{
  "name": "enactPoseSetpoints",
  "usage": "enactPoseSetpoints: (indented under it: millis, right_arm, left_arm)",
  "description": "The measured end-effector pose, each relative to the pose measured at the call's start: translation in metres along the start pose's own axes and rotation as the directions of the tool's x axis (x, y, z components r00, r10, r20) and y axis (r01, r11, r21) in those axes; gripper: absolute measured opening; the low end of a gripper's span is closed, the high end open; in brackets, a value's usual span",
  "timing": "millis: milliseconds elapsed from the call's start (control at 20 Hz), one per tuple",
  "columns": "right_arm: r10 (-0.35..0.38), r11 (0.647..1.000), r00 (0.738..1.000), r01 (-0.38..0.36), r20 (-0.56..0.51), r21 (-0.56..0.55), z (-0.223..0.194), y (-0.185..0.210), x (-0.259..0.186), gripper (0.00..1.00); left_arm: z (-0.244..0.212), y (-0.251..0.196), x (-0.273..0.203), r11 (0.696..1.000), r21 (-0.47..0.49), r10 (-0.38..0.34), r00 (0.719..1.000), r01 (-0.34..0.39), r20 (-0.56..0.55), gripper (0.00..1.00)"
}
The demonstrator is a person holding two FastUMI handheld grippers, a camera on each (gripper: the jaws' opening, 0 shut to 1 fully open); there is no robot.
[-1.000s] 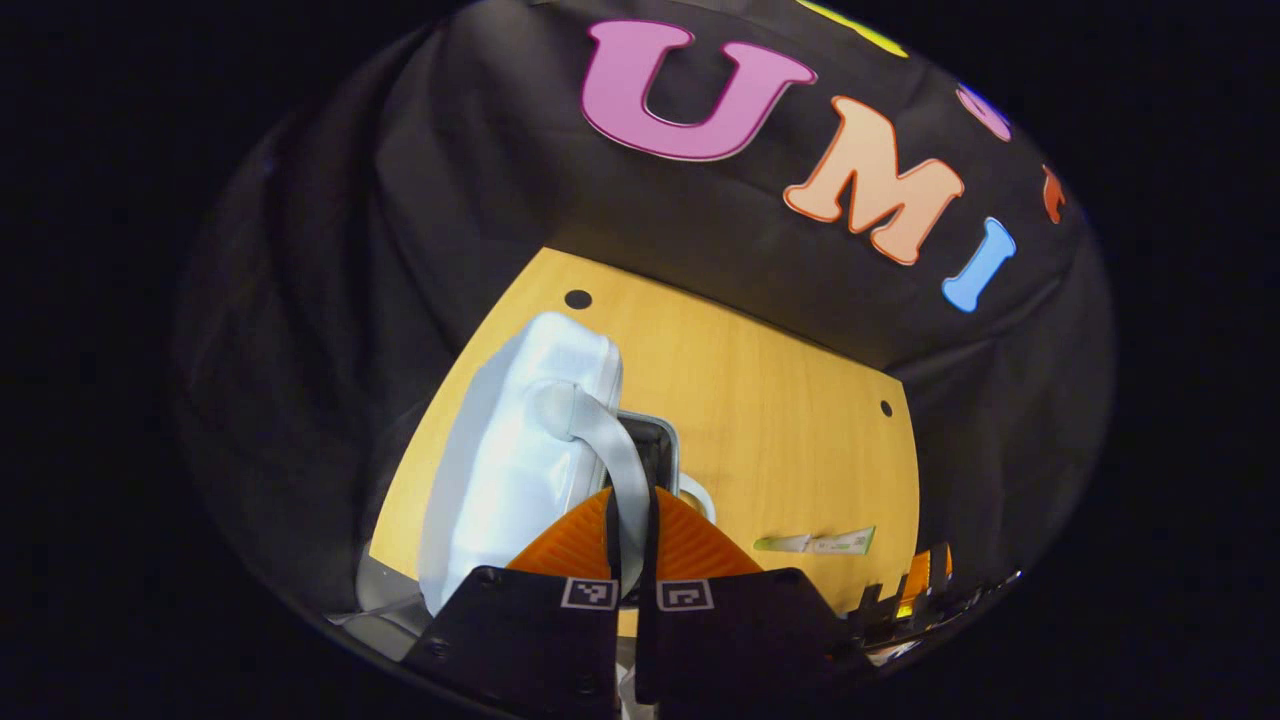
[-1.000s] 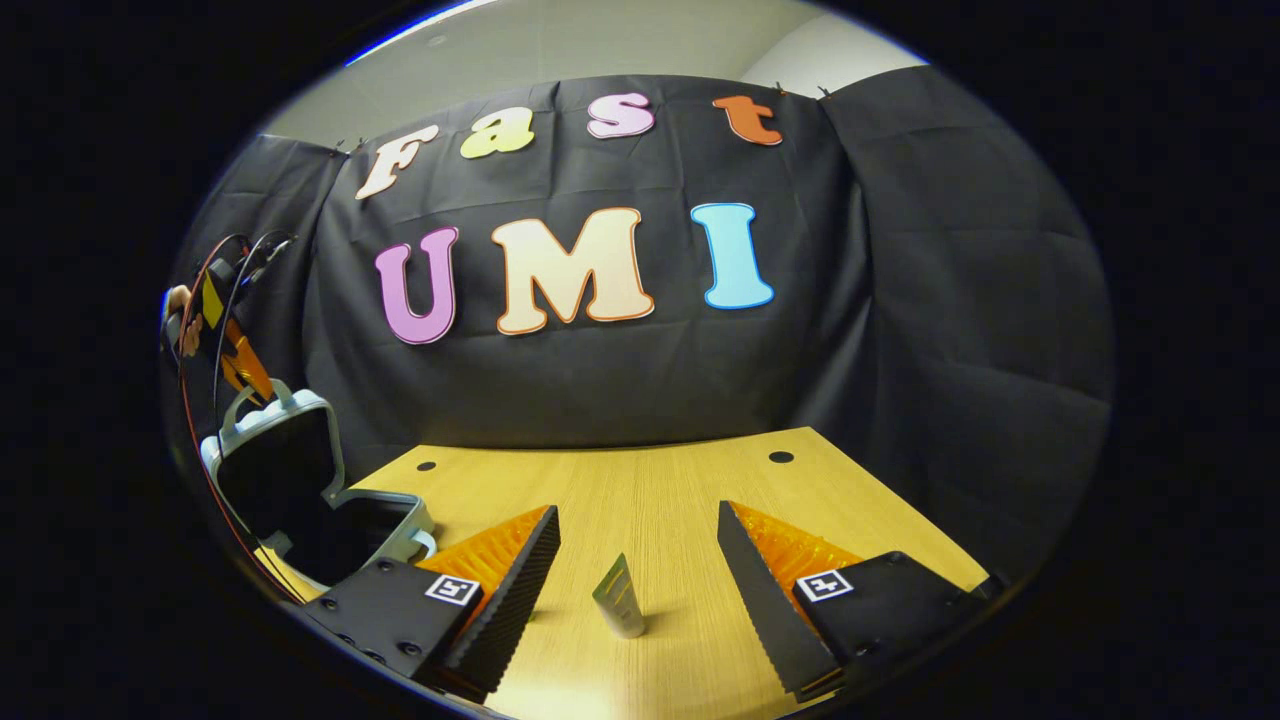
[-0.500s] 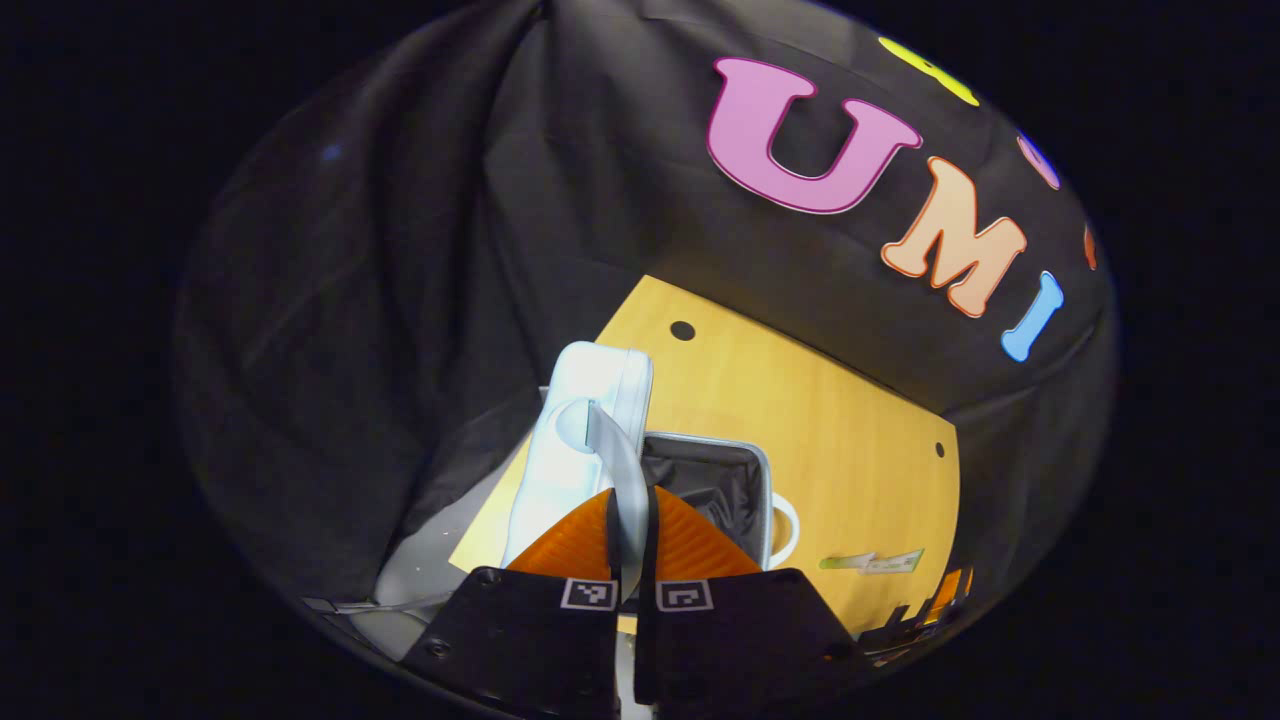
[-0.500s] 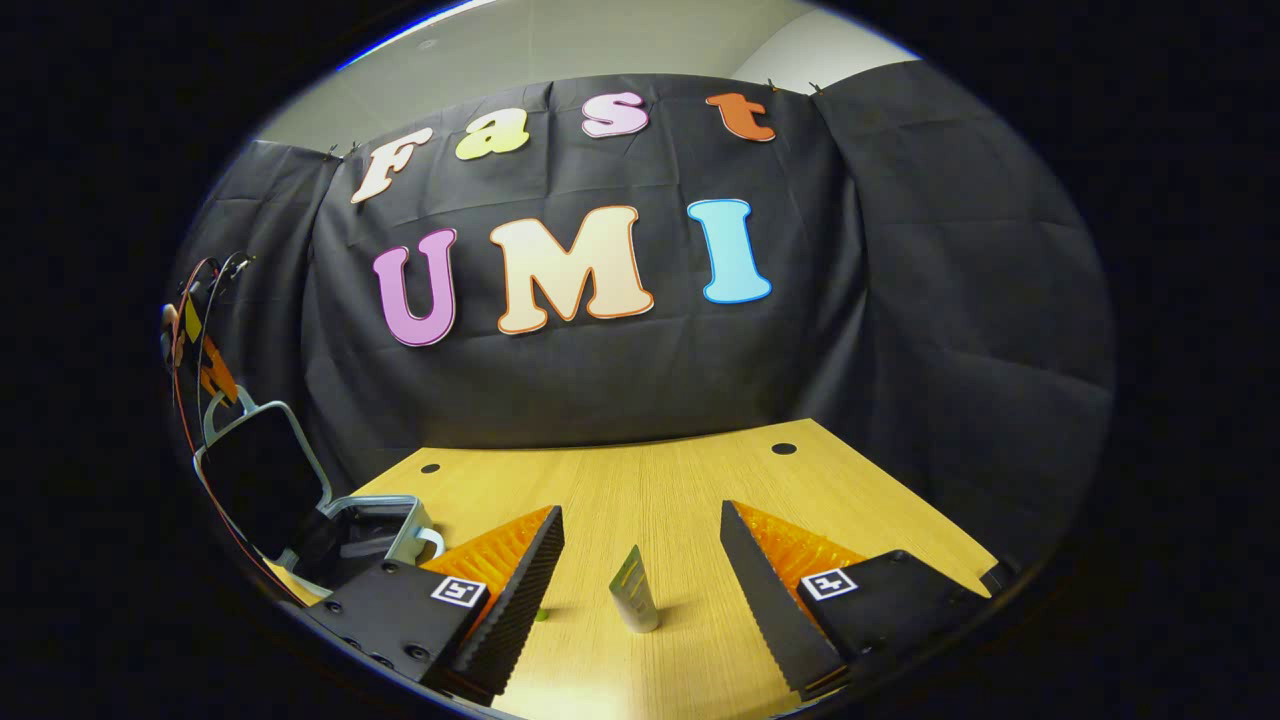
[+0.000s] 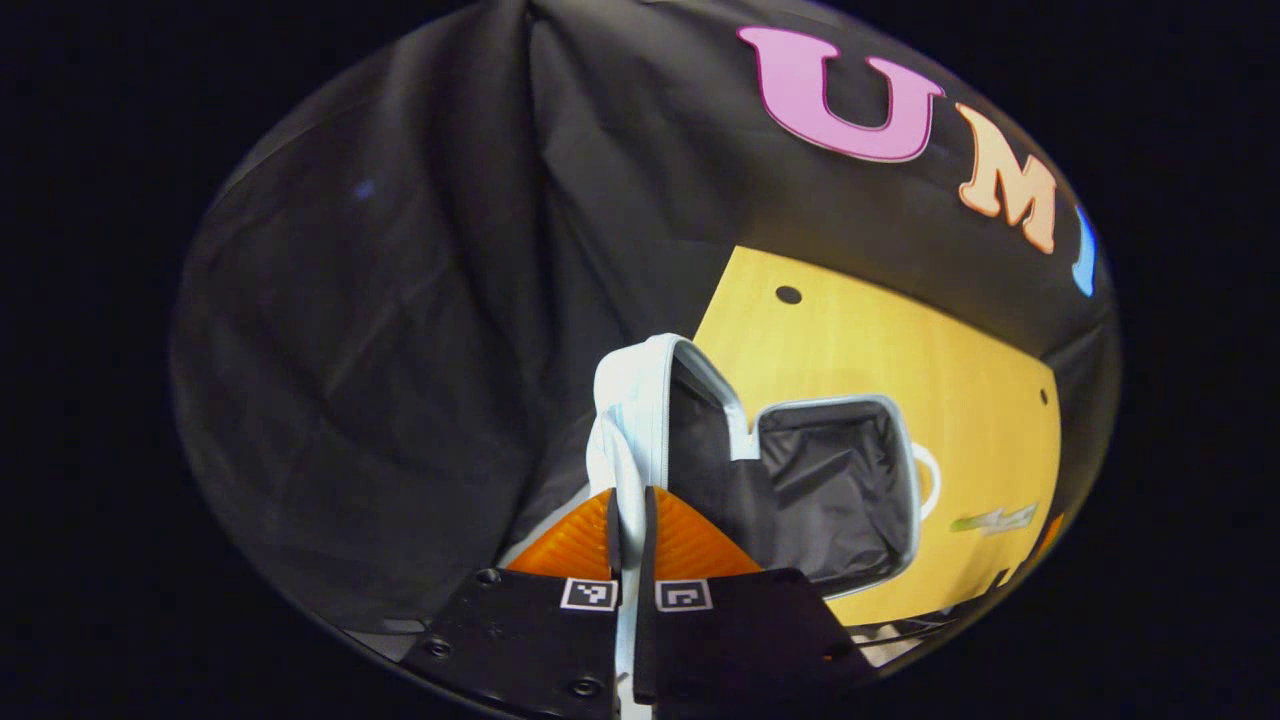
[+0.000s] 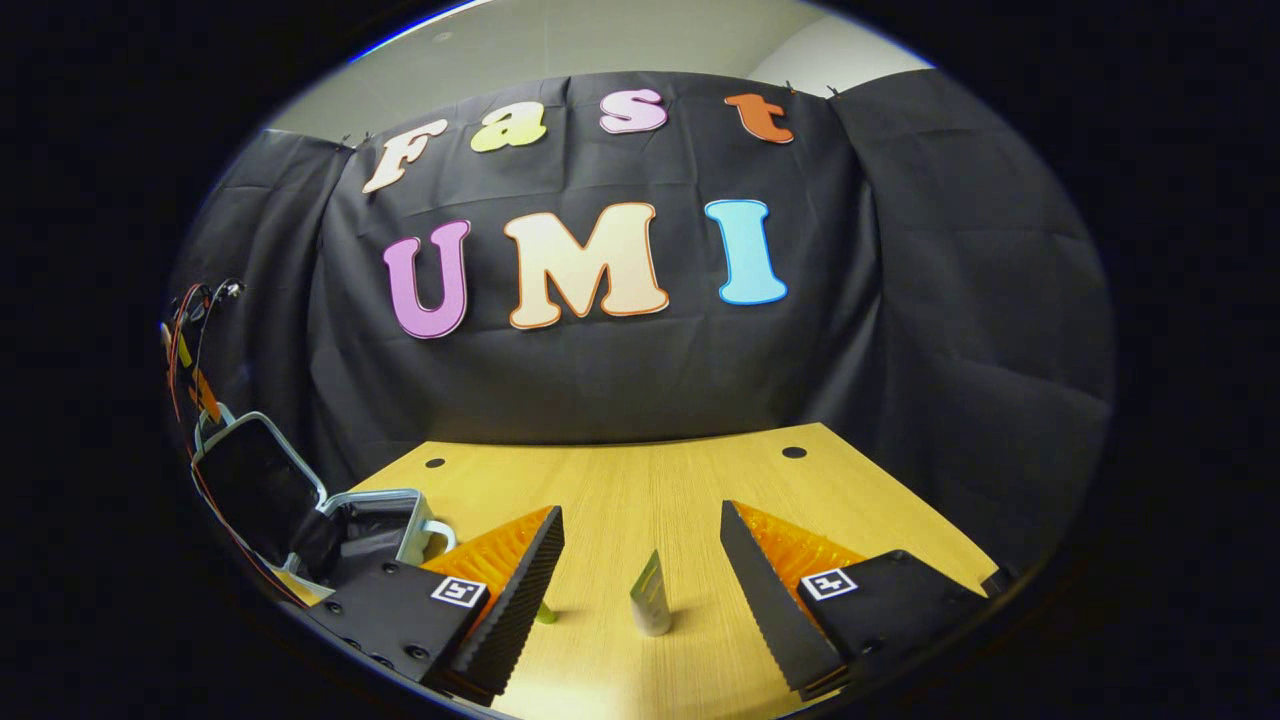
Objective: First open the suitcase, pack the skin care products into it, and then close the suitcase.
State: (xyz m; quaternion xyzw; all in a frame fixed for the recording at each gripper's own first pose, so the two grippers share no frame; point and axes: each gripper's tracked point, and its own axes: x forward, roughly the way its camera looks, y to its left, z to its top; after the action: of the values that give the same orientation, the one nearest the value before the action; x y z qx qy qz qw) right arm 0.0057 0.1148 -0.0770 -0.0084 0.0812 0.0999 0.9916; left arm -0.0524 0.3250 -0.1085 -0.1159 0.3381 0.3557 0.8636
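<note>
In the left gripper view the left gripper has its 2 fingers pressed together on the pale strap handle of the suitcase lid; the lower end of the strap runs down between them and is hidden. The suitcase lies open on the wooden table, its lid raised and tilted back, its base flat. The dark lining of both halves is in shadow, and as far as can be made out the base holds nothing. A second handle loops off the far side of the base. Beyond it a small green and white tube lies on the table, blurred near the edge of the view.

In the right gripper view the right gripper hangs low over the table with its jaws wide apart. A small tube stands upright between the fingers, touching neither. A green bit shows just past the left finger, mostly hidden, perhaps another product. The open suitcase sits at the far left, partly cut off, with the other gripper at the lid's top.
</note>
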Motion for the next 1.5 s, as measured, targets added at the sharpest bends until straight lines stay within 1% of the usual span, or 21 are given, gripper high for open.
enactPoseSetpoints:
  millis: [150,300,400,600,700,800,900,1000,1150,1200,1250,1300,1350,1400,1450,1500]
  right_arm:
    - [0.015,1.0,1.0,-0.015,0.001,-0.017,0.003,0.009,0.002,0.98]
    - [0.021,0.999,1.0,-0.021,-0.002,-0.029,0.002,0.012,0.006,0.98]
    - [0.018,0.999,1.0,-0.018,-0.007,-0.035,0.001,0.012,0.007,0.98]
    - [0.011,1.0,1.0,-0.012,-0.016,-0.029,0.0,0.009,0.01,0.98]
    - [0.004,1.0,1.0,-0.004,-0.014,-0.022,0.002,0.006,0.01,0.98]
    - [-0.006,1.0,1.0,0.005,-0.019,-0.02,0.001,0.003,0.01,0.98]
    - [-0.015,1.0,1.0,0.014,-0.026,-0.023,0.0,0.0,0.008,0.98]
    - [-0.026,0.999,0.999,0.026,-0.028,-0.032,0.0,-0.004,0.006,0.98]
    - [-0.034,0.999,0.999,0.032,-0.041,-0.044,-0.005,-0.006,0.002,0.98]
    - [-0.034,0.998,0.998,0.032,-0.043,-0.049,-0.007,-0.007,0.002,0.98]
    - [-0.033,0.998,0.998,0.031,-0.049,-0.052,-0.009,-0.008,0.002,0.98]
    - [-0.031,0.998,0.998,0.028,-0.056,-0.053,-0.012,-0.008,0.002,0.98]
    - [-0.027,0.998,0.998,0.024,-0.062,-0.053,-0.014,-0.009,0.003,0.98]
    - [-0.02,0.999,0.998,0.017,-0.067,-0.049,-0.016,-0.009,0.004,0.98]
    - [-0.01,0.999,0.997,0.007,-0.073,-0.044,-0.016,-0.008,0.005,0.98]
    - [0.002,0.999,0.997,-0.005,-0.081,-0.037,-0.019,-0.008,0.007,0.98]
  left_arm:
    - [-0.008,0.013,0.013,0.997,0.04,0.06,0.998,-0.06,-0.008,0.0]
    - [-0.015,0.022,0.033,0.996,0.007,0.089,0.996,-0.089,-0.01,0.0]
    - [-0.024,0.029,0.049,0.995,-0.029,0.098,0.995,-0.098,-0.017,0.0]
    - [-0.055,0.046,0.089,0.992,-0.077,0.097,0.994,-0.101,-0.056,0.0]
    - [-0.069,0.057,0.109,0.99,-0.089,0.105,0.992,-0.111,-0.07,0.0]
    - [-0.076,0.064,0.12,0.989,-0.072,0.125,0.988,-0.132,-0.086,0.0]
    - [-0.082,0.055,0.137,0.987,-0.05,0.144,0.985,-0.15,-0.099,0.0]
    - [-0.091,0.048,0.153,0.987,-0.067,0.138,0.984,-0.146,-0.11,0.0]
    - [-0.105,0.057,0.164,0.985,-0.099,0.129,0.982,-0.143,-0.137,0.01]
    - [-0.106,0.056,0.163,0.984,-0.106,0.127,0.981,-0.143,-0.144,0.05]
    - [-0.111,0.056,0.166,0.982,-0.11,0.134,0.98,-0.151,-0.149,0.04]
    - [-0.112,0.056,0.166,0.981,-0.109,0.144,0.979,-0.161,-0.146,0.07]
    - [-0.111,0.053,0.164,0.982,-0.112,0.139,0.982,-0.154,-0.131,0.11]
    - [-0.108,0.049,0.158,0.982,-0.112,0.138,0.984,-0.15,-0.112,0.2]
    - [-0.105,0.042,0.15,0.985,-0.112,0.124,0.988,-0.134,-0.088,0.36]
    - [-0.099,0.039,0.141,0.986,-0.1,0.128,0.99,-0.134,-0.063,0.52]
